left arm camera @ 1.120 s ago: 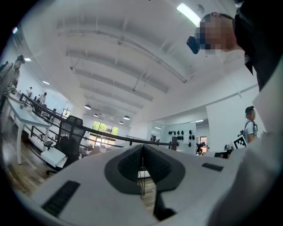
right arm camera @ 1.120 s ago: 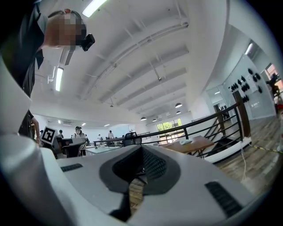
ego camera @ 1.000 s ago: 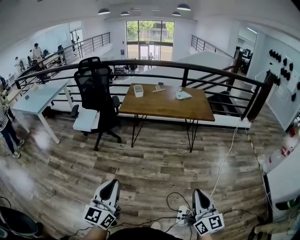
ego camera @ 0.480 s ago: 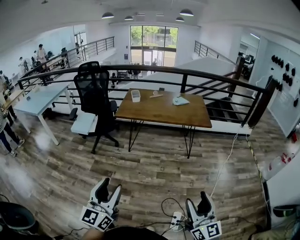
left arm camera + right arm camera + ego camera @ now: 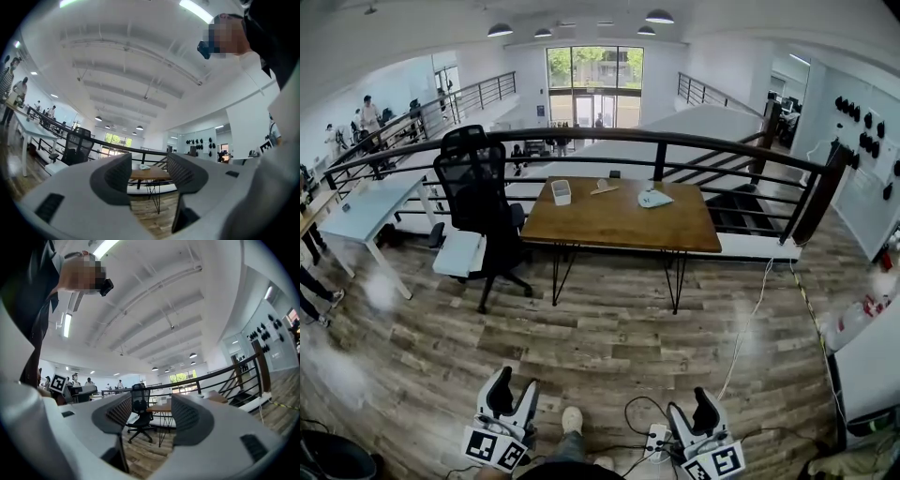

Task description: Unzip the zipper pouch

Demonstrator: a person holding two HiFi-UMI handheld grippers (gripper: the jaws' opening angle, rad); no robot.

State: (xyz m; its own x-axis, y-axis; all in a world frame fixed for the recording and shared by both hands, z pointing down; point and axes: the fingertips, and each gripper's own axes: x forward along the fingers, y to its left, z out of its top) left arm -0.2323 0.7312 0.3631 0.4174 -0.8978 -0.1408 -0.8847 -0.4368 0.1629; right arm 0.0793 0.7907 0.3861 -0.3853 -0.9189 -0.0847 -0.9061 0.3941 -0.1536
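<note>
The zipper pouch (image 5: pixel 653 198), pale blue-grey, lies on the far right part of the wooden table (image 5: pixel 619 223) across the room; it is a small pale shape (image 5: pixel 144 167) in the left gripper view. Both grippers are held low at the bottom of the head view, far from the table. My left gripper (image 5: pixel 512 390) has its jaws opening, with nothing between them; the left gripper view (image 5: pixel 149 165) looks through the gap at the table. My right gripper (image 5: pixel 691 412) has wide jaws closing slightly, with nothing between them (image 5: pixel 145 411).
A white box (image 5: pixel 562 191) and a small flat item (image 5: pixel 603 188) also lie on the table. A black office chair (image 5: pixel 478 202) stands to its left, a black railing (image 5: pixel 656 141) behind it. Cables and a power strip (image 5: pixel 654 437) lie on the wood floor by my shoe (image 5: pixel 571 420).
Both grippers went from shut to spread apart. They dropped lower in the head view, the table came slightly nearer, and a shoe appeared between them.
</note>
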